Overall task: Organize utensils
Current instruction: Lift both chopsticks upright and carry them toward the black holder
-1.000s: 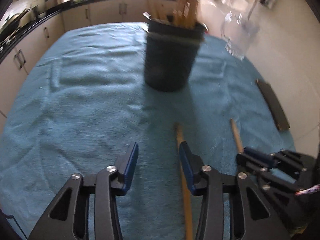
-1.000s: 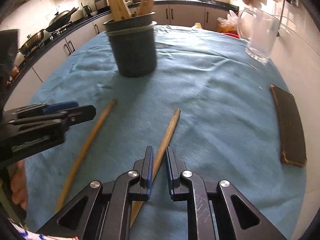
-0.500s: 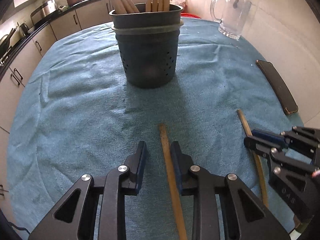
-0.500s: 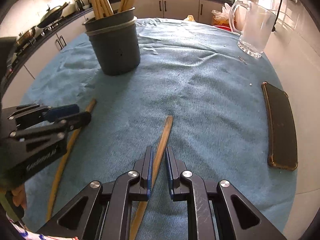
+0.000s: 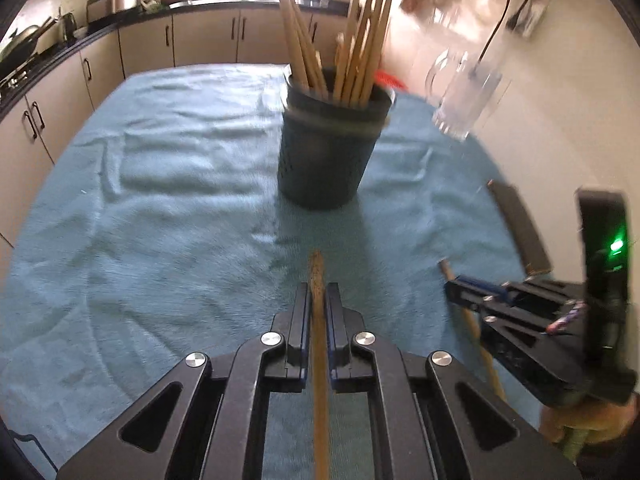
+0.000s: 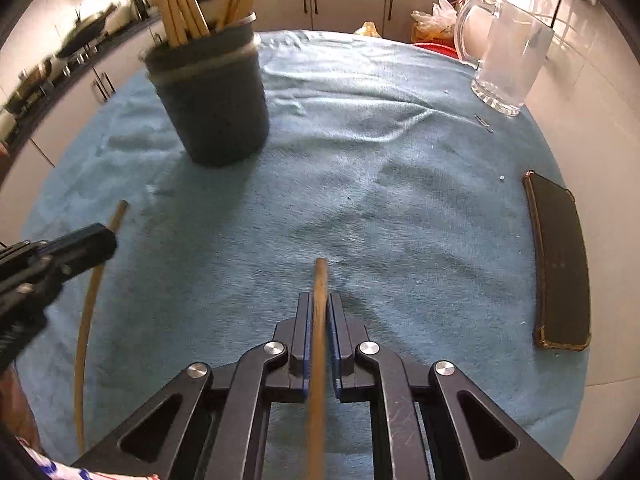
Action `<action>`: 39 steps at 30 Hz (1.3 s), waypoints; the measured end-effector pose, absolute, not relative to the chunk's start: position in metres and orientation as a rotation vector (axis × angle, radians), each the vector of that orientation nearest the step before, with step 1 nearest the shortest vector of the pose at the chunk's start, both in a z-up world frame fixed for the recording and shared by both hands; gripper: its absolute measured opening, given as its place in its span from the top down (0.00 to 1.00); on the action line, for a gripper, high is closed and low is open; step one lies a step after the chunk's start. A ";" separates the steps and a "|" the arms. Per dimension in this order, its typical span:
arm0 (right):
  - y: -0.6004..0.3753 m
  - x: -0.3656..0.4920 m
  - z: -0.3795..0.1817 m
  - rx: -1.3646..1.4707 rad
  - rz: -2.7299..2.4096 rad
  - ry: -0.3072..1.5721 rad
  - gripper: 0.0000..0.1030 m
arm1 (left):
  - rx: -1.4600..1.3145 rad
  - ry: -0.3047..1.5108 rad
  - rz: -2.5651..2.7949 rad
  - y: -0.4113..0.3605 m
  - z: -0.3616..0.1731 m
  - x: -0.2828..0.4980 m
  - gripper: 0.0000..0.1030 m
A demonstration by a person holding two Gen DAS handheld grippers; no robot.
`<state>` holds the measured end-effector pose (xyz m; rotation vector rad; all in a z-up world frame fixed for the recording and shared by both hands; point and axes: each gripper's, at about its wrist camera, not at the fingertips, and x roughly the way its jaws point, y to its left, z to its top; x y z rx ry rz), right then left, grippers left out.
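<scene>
A dark round holder (image 5: 330,152) with several wooden utensils standing in it sits mid-table on the blue cloth; it also shows in the right wrist view (image 6: 212,108). My left gripper (image 5: 318,300) is shut on a wooden stick (image 5: 317,276) whose tip points toward the holder. My right gripper (image 6: 319,308) is shut on a second wooden stick (image 6: 320,280). The right gripper shows at the right of the left wrist view (image 5: 460,286) with its stick (image 5: 472,328). The left gripper (image 6: 102,242) and its stick (image 6: 90,296) show at the left of the right wrist view.
A glass mug (image 6: 506,60) stands at the far right by the wall. A dark phone (image 6: 560,264) lies at the cloth's right edge. Kitchen cabinets and a counter (image 5: 160,40) run behind the table. A small clip (image 6: 483,122) lies near the mug.
My left gripper's jaws closed from wide open onto its stick. The right gripper stayed shut on its stick. Both sticks now point straight ahead along the fingers, and the holder looks nearer.
</scene>
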<state>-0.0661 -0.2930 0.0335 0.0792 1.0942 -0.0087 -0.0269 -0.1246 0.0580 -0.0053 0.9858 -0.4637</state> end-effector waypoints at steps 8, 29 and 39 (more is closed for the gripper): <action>-0.294 -0.108 0.092 0.089 -0.004 0.885 0.93 | -0.041 0.843 -0.458 -0.097 0.105 -0.067 0.94; -0.284 -0.188 0.171 0.087 0.022 0.616 0.93 | -0.081 0.587 -0.423 -0.054 0.182 -0.151 0.94; -0.280 -0.208 0.187 0.076 0.023 0.556 0.93 | -0.067 0.539 -0.405 -0.049 0.196 -0.169 0.94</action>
